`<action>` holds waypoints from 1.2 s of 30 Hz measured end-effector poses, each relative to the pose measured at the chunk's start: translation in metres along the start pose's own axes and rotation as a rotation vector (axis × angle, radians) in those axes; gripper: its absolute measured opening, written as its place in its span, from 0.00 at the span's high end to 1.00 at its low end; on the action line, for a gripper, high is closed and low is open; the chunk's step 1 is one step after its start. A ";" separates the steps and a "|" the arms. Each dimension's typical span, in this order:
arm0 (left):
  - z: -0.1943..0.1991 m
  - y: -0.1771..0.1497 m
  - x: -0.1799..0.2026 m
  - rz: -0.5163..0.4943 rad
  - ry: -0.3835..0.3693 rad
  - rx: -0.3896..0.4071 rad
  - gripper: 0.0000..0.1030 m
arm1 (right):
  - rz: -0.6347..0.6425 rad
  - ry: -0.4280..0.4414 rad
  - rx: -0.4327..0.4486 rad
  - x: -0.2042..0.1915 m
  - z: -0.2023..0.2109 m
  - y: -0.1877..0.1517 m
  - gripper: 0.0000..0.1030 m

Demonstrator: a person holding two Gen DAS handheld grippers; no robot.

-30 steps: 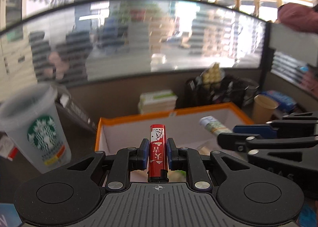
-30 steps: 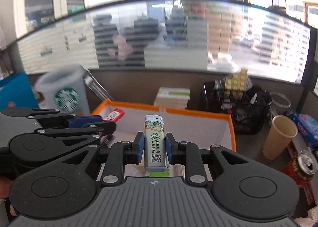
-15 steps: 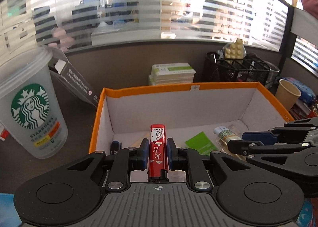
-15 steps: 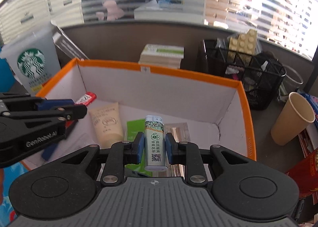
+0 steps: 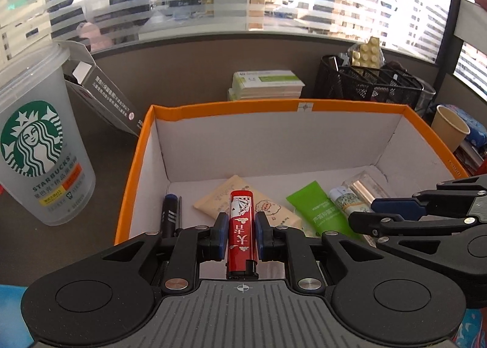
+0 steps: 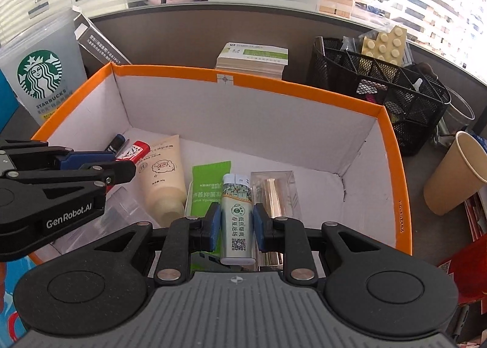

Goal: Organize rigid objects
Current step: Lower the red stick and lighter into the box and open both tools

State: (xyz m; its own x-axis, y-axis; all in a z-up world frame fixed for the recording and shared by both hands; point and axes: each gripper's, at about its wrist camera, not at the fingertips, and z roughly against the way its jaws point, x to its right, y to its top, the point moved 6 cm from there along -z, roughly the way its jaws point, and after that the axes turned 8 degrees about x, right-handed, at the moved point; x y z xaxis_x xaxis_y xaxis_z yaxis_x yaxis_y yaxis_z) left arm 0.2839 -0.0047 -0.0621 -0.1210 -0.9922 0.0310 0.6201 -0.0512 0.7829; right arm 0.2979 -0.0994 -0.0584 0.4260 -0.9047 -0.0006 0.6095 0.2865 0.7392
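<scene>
My left gripper (image 5: pixel 241 233) is shut on a red lighter (image 5: pixel 242 232) with playing-card art, held over the near left part of an orange-rimmed white box (image 5: pixel 274 104). My right gripper (image 6: pixel 234 223) is shut on a white lighter (image 6: pixel 236 220) with a green label, held over the box (image 6: pixel 304 86) near its middle. Each gripper shows in the other's view: the right one (image 5: pixel 362 220) and the left one (image 6: pixel 121 171). In the box lie a beige tube (image 6: pixel 161 177), a green tube (image 6: pixel 208 186), a clear case with a metallic cylinder (image 6: pixel 277 189) and a dark pen (image 5: pixel 170 214).
A Starbucks cup (image 5: pixel 36 150) and a tilted grey carton (image 5: pixel 103 98) stand left of the box. Behind it are a stack of booklets (image 5: pixel 264 84) and a black mesh organizer (image 6: pixel 380 86). A paper cup (image 6: pixel 456 177) stands to the right.
Both grippers tilted downward and came lower over the box, each still holding its lighter. The box floor and its contents came into view.
</scene>
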 end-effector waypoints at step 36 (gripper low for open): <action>0.079 0.012 0.005 -0.048 0.161 0.223 0.00 | -0.072 -0.077 0.194 0.015 0.077 -0.002 0.31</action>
State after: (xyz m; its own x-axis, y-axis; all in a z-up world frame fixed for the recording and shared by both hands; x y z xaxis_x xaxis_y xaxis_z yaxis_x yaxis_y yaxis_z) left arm 0.2292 -0.0009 -0.0034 -0.0099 -0.9954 -0.0949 0.4287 -0.0900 0.8990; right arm 0.2519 -0.1382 -0.0077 0.3295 -0.9441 -0.0123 0.4932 0.1610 0.8549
